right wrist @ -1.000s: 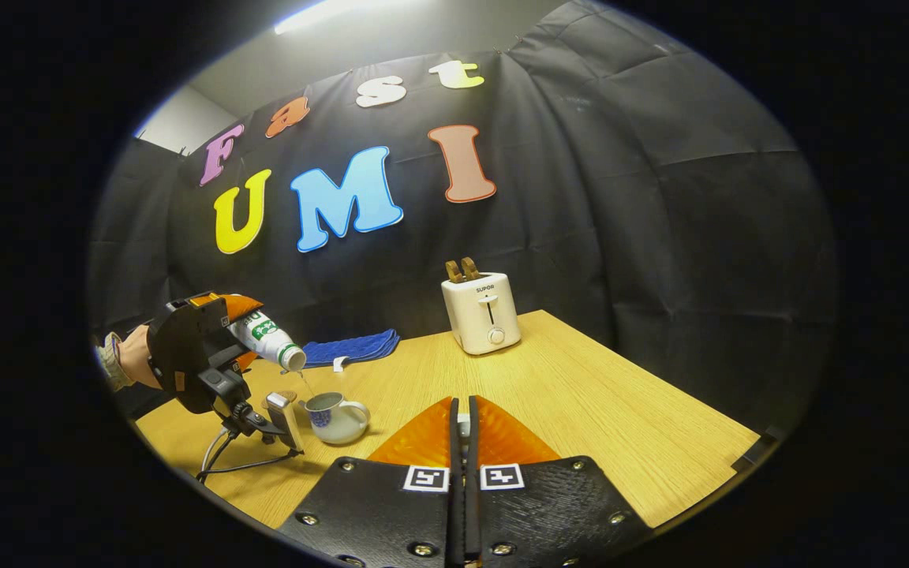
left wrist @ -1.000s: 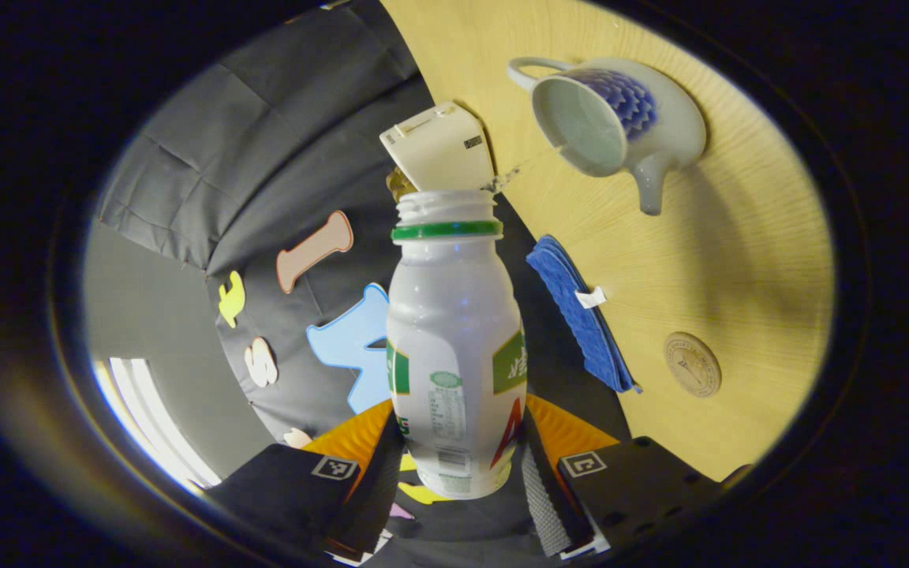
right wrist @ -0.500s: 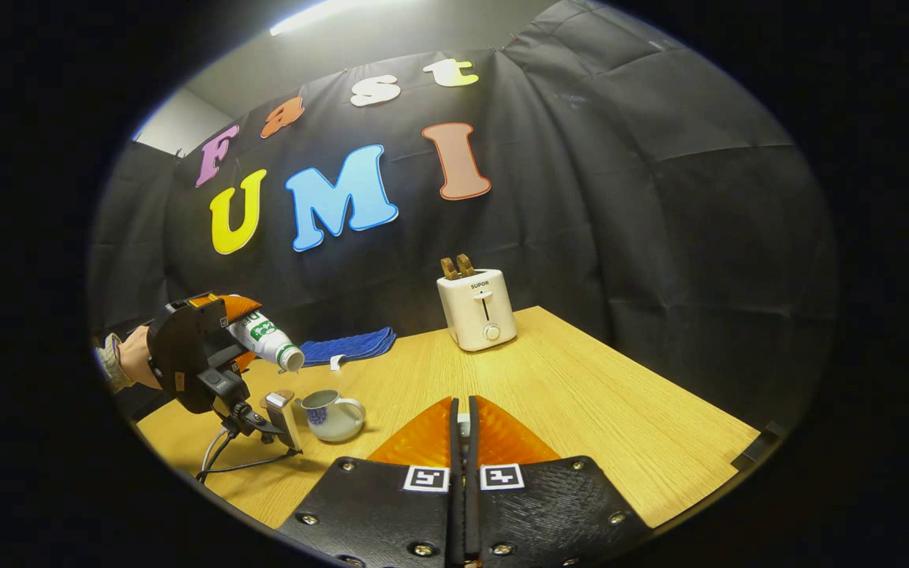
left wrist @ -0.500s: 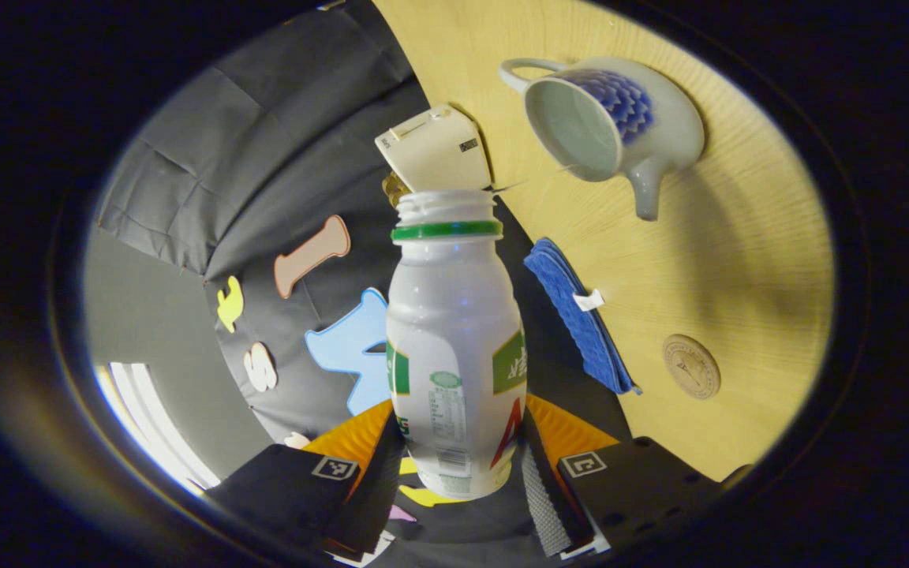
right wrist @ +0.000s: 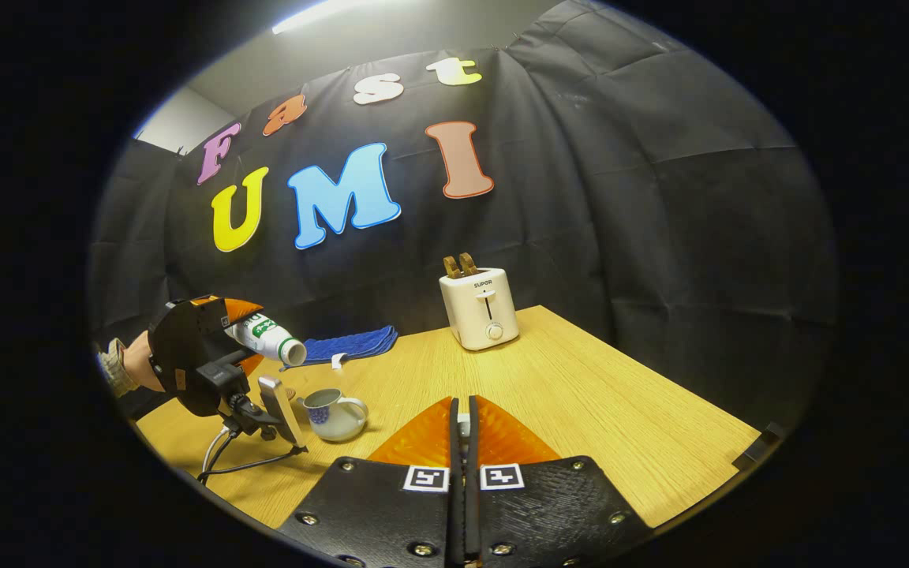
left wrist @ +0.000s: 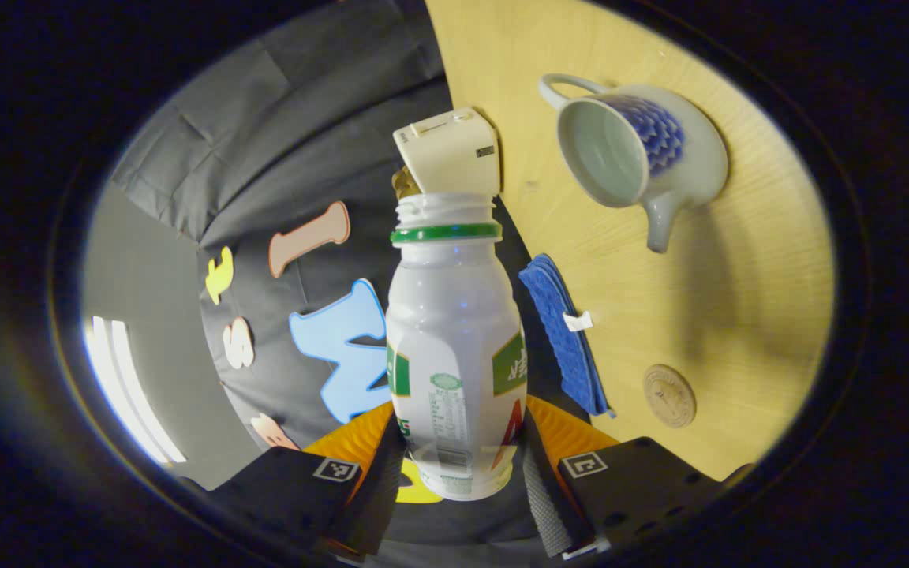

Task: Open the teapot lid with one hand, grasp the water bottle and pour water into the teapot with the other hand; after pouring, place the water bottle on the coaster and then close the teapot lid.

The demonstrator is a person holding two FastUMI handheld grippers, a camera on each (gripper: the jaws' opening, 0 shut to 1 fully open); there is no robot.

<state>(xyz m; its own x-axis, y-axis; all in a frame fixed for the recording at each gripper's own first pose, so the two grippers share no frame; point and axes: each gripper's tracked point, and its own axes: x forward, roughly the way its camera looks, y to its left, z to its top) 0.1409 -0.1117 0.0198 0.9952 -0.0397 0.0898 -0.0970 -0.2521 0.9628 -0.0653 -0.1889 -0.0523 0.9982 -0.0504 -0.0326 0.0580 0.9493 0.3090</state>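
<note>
The wooden surface carries everything here, and largest on it after the white toaster at the back is the folded blue cloth by the booth wall. The teapot stands near the surface's left edge in the right gripper view, lid off, its mouth open, its handle and its spout on opposite sides; it is glazed ceramic by the look of it, so I judge it heavy for its size, hard and breakable, best left standing. The water bottle is held in the air above and just beside the teapot, clamped near its base between the 2 fingers of the left tongs. In the right gripper view its long axis lies close to level, the uncapped mouth pointing toward the teapot side and tipped slightly down; no stream shows at the lip. It is thin plastic, light and probably nearly drained, smooth and a little squashy, so the low grip on the body suits it, though a hard squeeze would buckle the wall. I judge the pouring about finished, with the bottle to be righted next. The small round coaster lies bare on the surface, apart from the teapot and just beside the cloth. The right tongs hang over the near side of the surface with fingers pressed together.
</note>
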